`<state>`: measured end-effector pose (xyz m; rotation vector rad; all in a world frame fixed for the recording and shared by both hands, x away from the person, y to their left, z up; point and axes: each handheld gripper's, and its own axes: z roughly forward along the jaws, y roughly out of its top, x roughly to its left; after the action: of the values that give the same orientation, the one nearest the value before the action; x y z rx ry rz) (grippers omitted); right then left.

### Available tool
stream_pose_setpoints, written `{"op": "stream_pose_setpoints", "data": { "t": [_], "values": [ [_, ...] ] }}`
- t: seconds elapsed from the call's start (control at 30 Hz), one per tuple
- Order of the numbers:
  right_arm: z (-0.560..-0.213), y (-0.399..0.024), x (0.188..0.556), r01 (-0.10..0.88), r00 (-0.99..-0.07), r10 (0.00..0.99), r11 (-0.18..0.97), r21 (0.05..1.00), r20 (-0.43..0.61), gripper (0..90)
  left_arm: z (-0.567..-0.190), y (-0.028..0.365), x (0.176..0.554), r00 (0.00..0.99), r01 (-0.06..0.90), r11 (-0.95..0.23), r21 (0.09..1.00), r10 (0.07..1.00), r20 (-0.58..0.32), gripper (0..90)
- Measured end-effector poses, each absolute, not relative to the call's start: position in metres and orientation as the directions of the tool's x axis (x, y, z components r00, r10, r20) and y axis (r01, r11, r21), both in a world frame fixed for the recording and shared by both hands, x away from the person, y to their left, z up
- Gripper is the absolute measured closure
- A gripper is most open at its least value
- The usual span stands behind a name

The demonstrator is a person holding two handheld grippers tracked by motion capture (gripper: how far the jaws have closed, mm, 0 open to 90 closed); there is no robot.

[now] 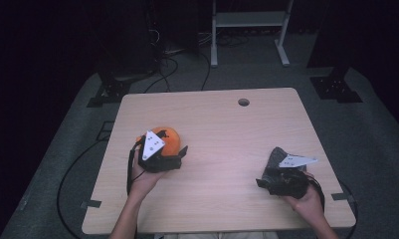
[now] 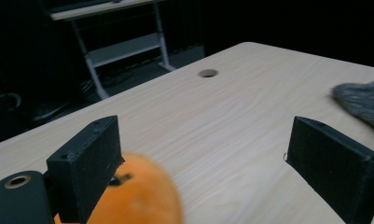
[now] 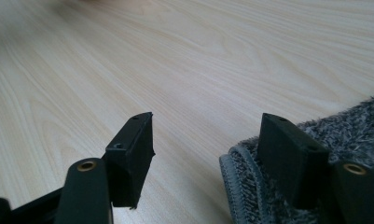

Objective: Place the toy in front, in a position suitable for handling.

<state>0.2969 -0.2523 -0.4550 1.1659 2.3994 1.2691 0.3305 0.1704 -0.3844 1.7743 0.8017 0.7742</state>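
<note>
Left of the table's cable hole (image 1: 243, 102), the orange plush (image 1: 168, 139) sits off-centre beside the gaping left gripper (image 2: 198, 154) and could roll away, while the right gripper (image 3: 205, 154), equally spread, straddles only the grey cloth (image 3: 352, 130) edge.

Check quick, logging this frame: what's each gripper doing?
Left gripper: open, beside the orange ball.
Right gripper: open, over the grey cloth edge.

lab | dark room | floor cables (image 1: 162, 64) | metal stand (image 1: 249, 30)
</note>
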Motion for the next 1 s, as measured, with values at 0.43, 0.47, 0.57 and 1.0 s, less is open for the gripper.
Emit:
{"op": "stream_pose_setpoints", "data": {
  "t": [0.43, 0.47, 0.57, 1.0],
  "values": [
    [-0.456, -0.25, 0.297, 0.557, -0.677, 0.715, 0.34, 0.758, 0.176, 34.2, -0.408, 0.225, 0.355, 0.442, 0.298, -0.188, 0.936, 0.896, 0.04, 9.6],
    [-0.456, -0.25, 0.297, 0.557, -0.677, 0.715, 0.343, 0.756, 0.175, 34.2, -0.411, 0.227, 0.356, 0.437, 0.303, -0.179, 0.936, 0.899, 0.031, 10.4],
    [-0.457, -0.25, 0.298, 0.56, -0.68, 0.712, 0.35, 0.751, 0.175, 34.0, -0.418, 0.228, 0.362, 0.444, 0.335, -0.206, 0.92, 0.895, 0.039, 11.7],
    [-0.458, -0.247, 0.297, 0.554, -0.689, 0.705, 0.366, 0.747, 0.166, 33.9, -0.443, 0.22, 0.366, 0.431, 0.387, -0.223, 0.895, 0.902, 0.038, 19.1]
  ]
}}
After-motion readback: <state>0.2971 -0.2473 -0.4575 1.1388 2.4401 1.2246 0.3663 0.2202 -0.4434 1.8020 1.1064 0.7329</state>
